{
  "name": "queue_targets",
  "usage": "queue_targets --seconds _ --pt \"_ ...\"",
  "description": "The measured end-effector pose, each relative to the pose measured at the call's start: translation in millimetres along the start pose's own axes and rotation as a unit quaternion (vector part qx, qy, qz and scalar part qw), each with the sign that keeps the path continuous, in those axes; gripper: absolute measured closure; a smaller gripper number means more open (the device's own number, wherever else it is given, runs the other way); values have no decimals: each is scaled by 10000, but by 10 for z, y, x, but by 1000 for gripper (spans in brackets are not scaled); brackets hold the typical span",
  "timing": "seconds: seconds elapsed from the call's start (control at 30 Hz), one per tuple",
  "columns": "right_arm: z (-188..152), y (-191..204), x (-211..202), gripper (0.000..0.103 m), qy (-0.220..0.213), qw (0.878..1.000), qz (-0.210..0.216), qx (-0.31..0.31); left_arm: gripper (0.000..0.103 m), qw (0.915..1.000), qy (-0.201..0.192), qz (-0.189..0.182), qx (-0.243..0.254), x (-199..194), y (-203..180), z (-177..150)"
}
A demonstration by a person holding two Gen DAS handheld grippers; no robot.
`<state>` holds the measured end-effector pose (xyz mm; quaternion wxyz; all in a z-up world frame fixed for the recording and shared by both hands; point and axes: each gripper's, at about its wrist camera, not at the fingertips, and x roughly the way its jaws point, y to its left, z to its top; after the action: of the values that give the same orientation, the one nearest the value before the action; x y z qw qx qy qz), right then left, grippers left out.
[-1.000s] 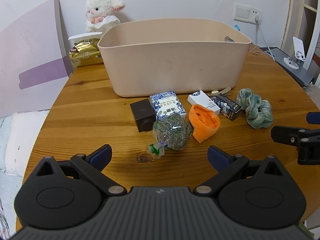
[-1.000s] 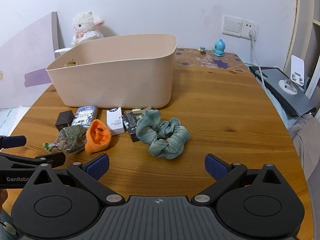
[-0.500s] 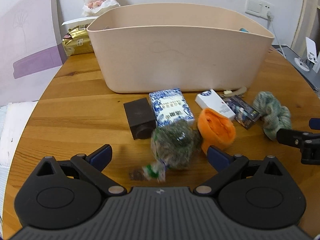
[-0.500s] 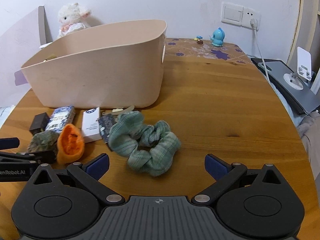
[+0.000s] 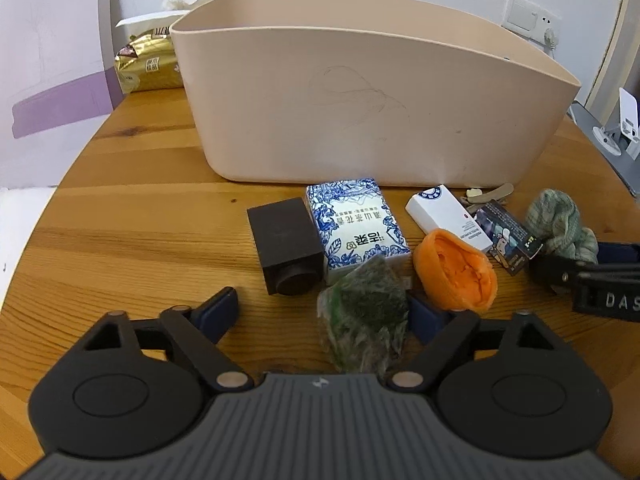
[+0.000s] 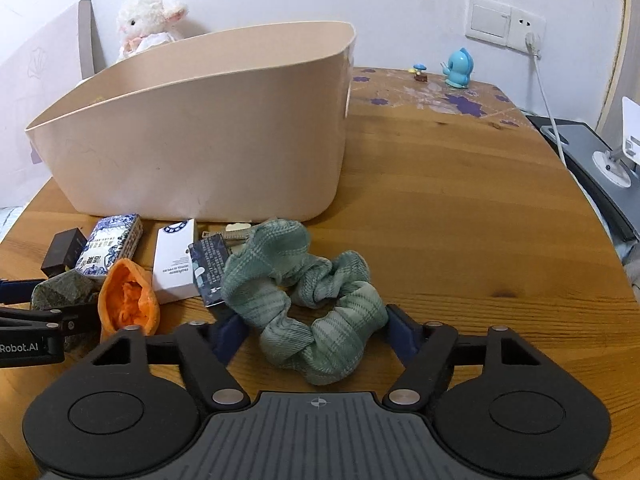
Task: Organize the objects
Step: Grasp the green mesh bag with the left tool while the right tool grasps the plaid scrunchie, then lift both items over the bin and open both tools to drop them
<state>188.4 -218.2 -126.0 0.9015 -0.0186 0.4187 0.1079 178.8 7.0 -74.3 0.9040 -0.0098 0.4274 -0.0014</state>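
A beige tub point(image 5: 360, 112) stands on the round wooden table point(image 5: 140, 240); it also shows in the right wrist view point(image 6: 200, 140). In front of it lie a dark box point(image 5: 286, 246), a blue-and-white packet point(image 5: 356, 228), a white box point(image 5: 448, 216), a dark card point(image 5: 508, 236), an orange pouch point(image 5: 456, 276) and a clear bag of green leaves point(image 5: 364, 316). My left gripper point(image 5: 322, 314) is open, with the bag between its fingers. My right gripper point(image 6: 314, 334) is open around a green scrunchie point(image 6: 304, 300).
A plush lamb point(image 6: 148, 24) and a gold packet point(image 5: 148, 64) sit behind the tub. A purple-and-white board point(image 5: 44, 80) leans at the left. A blue figurine point(image 6: 460, 68), wall sockets point(image 6: 504, 26) with a cable, and a grey device point(image 6: 592, 160) are at the right.
Both grippers have moved forward and down toward the table. The leaf bag now lies between my left fingers and the scrunchie between my right fingers.
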Motion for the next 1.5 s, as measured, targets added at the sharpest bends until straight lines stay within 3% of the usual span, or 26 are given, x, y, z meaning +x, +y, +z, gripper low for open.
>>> queue_targets --seconds 0.17,0.3,0.37,0.57,0.73,0.97,1.2,1.5 --pt "-9 31 -28 69 -54 10000 -14 -52 36 9997 -47 -176 188 -43 -44 -7" --pt "-29 48 -51 79 -64 9999 -44 -63 49 9993 -61 -241 274 -73 -51 -27" --pt "-33 51 -68 81 -58 10000 -36 -60 65 9992 -79 -258 294 -92 -42 -39" --pt "-62 70 -273 82 -165 9998 -89 -36 65 9989 -70 -358 282 -165 -23 -80" --pt "-43 74 -589 82 -468 9989 -100 19 65 9985 -281 -389 267 -378 4 -92" --pt "101 102 -1061 82 -1054 9943 -146 10 65 9959 -809 -289 276 -782 83 -9" --pt "410 102 -1443 82 -1744 9843 -261 -5 65 9868 -1558 -20 449 -1191 144 270" --pt "830 150 -1633 81 -2334 9710 -454 -263 65 9769 -2075 161 483 -1340 131 688"
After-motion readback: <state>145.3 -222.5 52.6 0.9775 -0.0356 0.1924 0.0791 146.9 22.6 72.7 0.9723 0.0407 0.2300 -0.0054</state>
